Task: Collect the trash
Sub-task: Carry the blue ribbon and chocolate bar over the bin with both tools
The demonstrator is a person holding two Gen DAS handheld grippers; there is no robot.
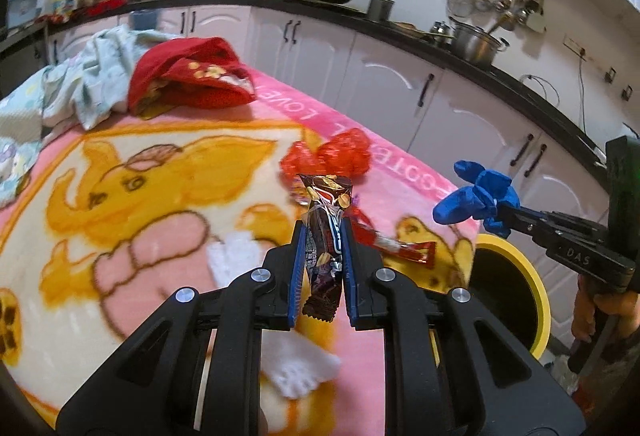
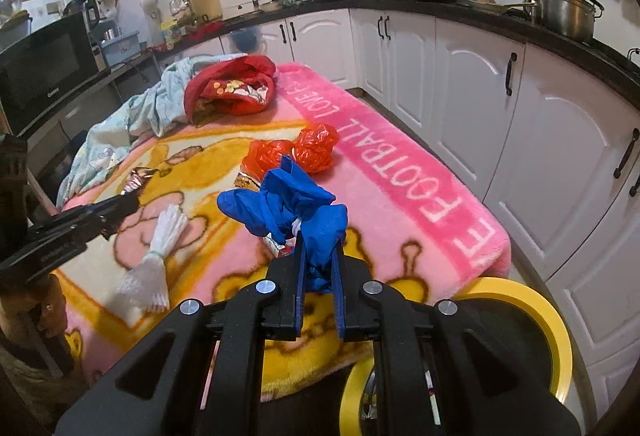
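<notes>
Left tongs [image 1: 323,236]: pinching a dark snack wrapper [image 1: 326,232] upright between the blue pads, its crimped end hanging below them, so it can be carried clear of the blanket.
Right tongs [image 2: 320,252]: pinching a crumpled blue glove [image 2: 286,206], which bulges above the pads; held off the surface, probably for the same trip.
Bin [image 2: 556,328]: yellow-rimmed, dark inside, just past the near right corner of the bench; its mouth looks open and unobstructed.
Trash left on bench: red plastic bag [image 2: 304,150] toward the middle, red sachet [image 1: 416,250] near the right edge, white foam netting [image 2: 160,248] on the near left.
Open room: pink blanket [image 2: 400,172] drapes over the bench edge beside the bin; white cabinets [image 2: 472,88] stand close on the right, leaving a narrow aisle.
</notes>
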